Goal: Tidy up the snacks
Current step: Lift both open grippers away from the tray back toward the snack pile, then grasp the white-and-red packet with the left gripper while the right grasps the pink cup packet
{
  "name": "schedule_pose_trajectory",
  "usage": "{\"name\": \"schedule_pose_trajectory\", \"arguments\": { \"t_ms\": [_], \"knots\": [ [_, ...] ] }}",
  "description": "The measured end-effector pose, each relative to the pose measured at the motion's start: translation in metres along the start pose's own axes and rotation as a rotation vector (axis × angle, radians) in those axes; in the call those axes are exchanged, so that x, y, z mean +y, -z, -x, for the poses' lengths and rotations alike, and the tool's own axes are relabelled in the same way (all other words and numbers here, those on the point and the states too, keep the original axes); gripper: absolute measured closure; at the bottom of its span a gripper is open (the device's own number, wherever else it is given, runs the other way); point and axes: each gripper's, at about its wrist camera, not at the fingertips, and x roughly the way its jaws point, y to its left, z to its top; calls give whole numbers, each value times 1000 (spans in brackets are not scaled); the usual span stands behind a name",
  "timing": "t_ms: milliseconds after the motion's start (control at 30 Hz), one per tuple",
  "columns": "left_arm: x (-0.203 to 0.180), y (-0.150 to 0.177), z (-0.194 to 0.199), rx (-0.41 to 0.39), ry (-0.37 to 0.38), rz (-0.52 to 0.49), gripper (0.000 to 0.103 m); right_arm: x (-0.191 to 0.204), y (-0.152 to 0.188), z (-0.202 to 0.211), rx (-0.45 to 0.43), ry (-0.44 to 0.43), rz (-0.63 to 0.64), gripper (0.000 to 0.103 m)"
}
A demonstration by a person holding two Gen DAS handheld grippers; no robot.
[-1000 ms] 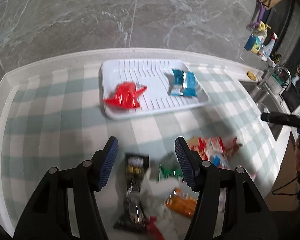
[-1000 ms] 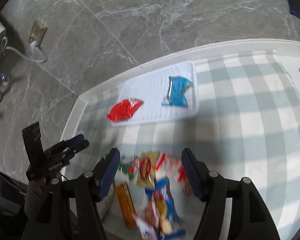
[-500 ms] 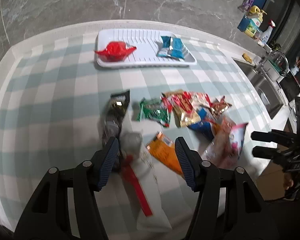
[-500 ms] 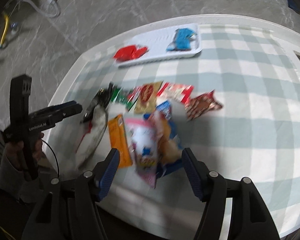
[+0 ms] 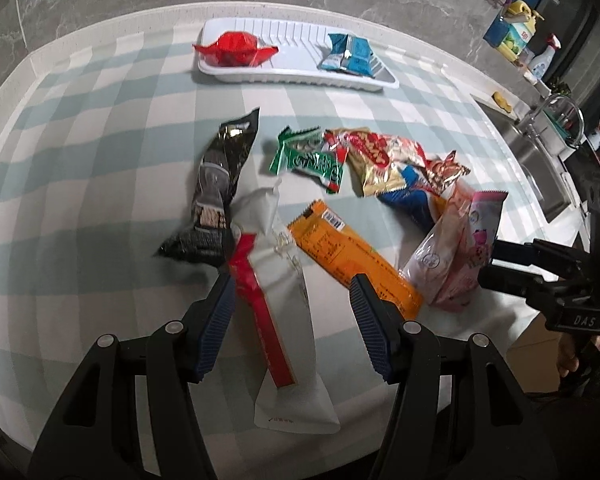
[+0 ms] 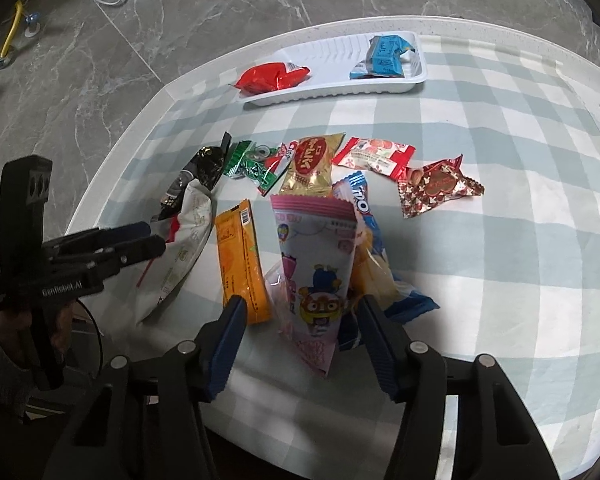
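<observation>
Right gripper [image 6: 300, 312], jaws parted and just narrowing, straddles the pink cartoon snack pouch [image 6: 314, 264] near the table's [image 6: 500, 240] front edge, not yet pinching. Left gripper [image 5: 291, 296] gapes over the white pouch [image 5: 287, 304]. Light, crinkly, slippery film; best pinched mid-body.

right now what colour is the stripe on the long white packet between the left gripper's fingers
Red, running lengthwise along the white packet; clearest in the left wrist view.
</observation>
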Motion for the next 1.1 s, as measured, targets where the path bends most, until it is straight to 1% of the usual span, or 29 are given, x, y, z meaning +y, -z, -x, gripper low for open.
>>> {"name": "schedule_pose_trajectory", "arguments": {
  "t_ms": [333,433,567,667,733,767,800,867,1100],
  "knots": [
    [5,10,-28,56,-34,1,46,-2,-3,-10,18,20,-9,52],
    [7,11,-37,68,-30,11,46,-2,-3,-15,33,23,-12,60],
    [4,11,-44,56,-40,-1,46,-5,-3,-21,41,12,-27,75],
    [1,11,-47,48,-45,-15,47,-12,-2,-22,32,-16,-53,77],
    [1,11,-47,43,-54,-21,57,-18,-2,-22,26,-46,-86,78],
    [3,11,-47,41,-52,-15,68,-21,-1,-21,22,-56,-96,79],
    [5,11,-46,43,-22,1,74,-22,-1,-18,15,-67,-106,80],
    [11,11,-44,43,5,30,75,-24,-1,-13,2,-91,-119,81],
    [9,13,-35,29,44,25,76,-28,-5,3,-24,-142,-154,81]
  ]
}}
